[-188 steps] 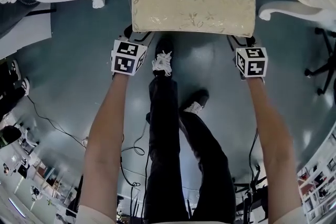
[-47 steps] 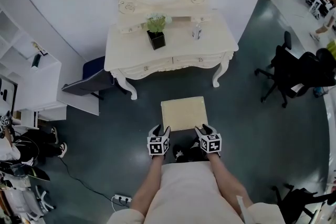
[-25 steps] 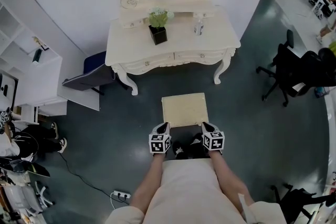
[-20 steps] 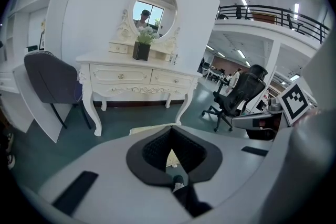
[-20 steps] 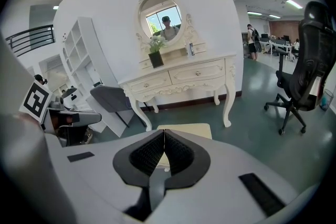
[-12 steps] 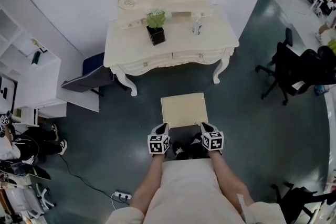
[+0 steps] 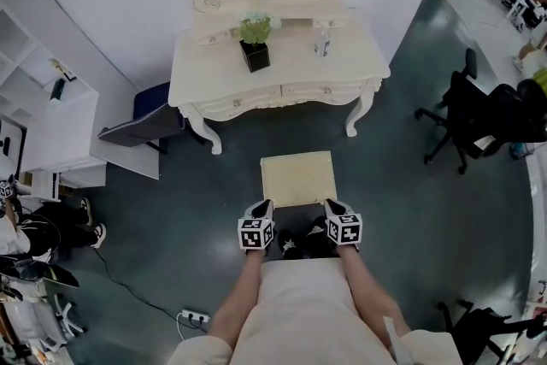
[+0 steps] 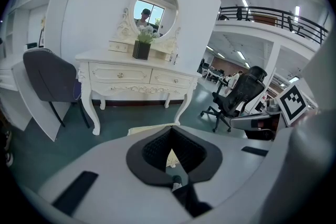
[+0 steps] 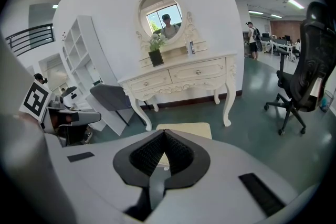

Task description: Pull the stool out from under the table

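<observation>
The cream padded stool [image 7: 298,179] stands on the dark floor in front of the white dressing table [image 7: 295,68], clear of its legs. My left gripper [image 7: 263,208] hangs just off the stool's near left corner, shut with nothing in it. My right gripper [image 7: 334,207] is by the near right corner, also shut and empty. In the left gripper view the closed left gripper [image 8: 171,134] points at the stool [image 8: 143,129] and table [image 8: 136,68]. The right gripper view shows the shut right gripper [image 9: 164,136] before the stool [image 9: 190,129] and the table [image 9: 184,76].
A black office chair [image 7: 479,120] stands to the right. A dark chair [image 7: 147,122] and white shelving [image 7: 47,111] are at the left. A power strip with its cable [image 7: 193,319] lies on the floor behind me on the left. A potted plant [image 7: 254,54] sits on the tabletop.
Long before, I was bent low with both grippers at the stool's front corners near the table. Over the last second the grippers and the stool have barely shifted.
</observation>
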The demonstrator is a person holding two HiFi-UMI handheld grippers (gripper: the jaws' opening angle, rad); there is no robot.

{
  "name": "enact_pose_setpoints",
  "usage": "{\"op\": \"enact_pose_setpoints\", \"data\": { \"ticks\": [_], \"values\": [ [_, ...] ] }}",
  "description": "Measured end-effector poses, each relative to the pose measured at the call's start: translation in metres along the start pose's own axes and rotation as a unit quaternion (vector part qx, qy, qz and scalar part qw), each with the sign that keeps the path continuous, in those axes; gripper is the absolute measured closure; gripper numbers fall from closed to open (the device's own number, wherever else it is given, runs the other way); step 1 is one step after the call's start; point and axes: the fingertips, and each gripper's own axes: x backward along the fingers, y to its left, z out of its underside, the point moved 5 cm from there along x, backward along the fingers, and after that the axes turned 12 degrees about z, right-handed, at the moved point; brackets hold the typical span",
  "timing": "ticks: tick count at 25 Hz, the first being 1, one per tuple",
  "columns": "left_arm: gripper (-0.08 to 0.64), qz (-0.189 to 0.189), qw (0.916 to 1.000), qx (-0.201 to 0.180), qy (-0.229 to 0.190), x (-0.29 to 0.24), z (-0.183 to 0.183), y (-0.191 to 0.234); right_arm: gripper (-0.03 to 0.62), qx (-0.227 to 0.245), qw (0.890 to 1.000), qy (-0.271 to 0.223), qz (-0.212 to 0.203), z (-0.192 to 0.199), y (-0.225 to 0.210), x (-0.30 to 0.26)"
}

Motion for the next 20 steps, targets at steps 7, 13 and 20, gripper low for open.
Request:
{"op": "enact_pose_setpoints", "data": {
  "ticks": [7,13,20],
  "values": [
    [0.545,0.001,1.0000,0.003,-0.002,0.0015,-0.0011,0.0037,0.549,0.006,1.000,0.003,-0.001,-0.0012,0.0035,-0.0032],
    [0.545,0.001,1.0000,0.004,-0.003,0.0009,-0.0006,0.0045,0.549,0.006,1.000,0.002,-0.002,-0.0016,0.0048,-0.0041],
    [0.545,-0.001,1.0000,0.000,0.005,0.0040,0.0001,0.0056,0.549,0.013,1.000,0.000,-0.003,-0.0034,0.0109,-0.0030]
  ]
}}
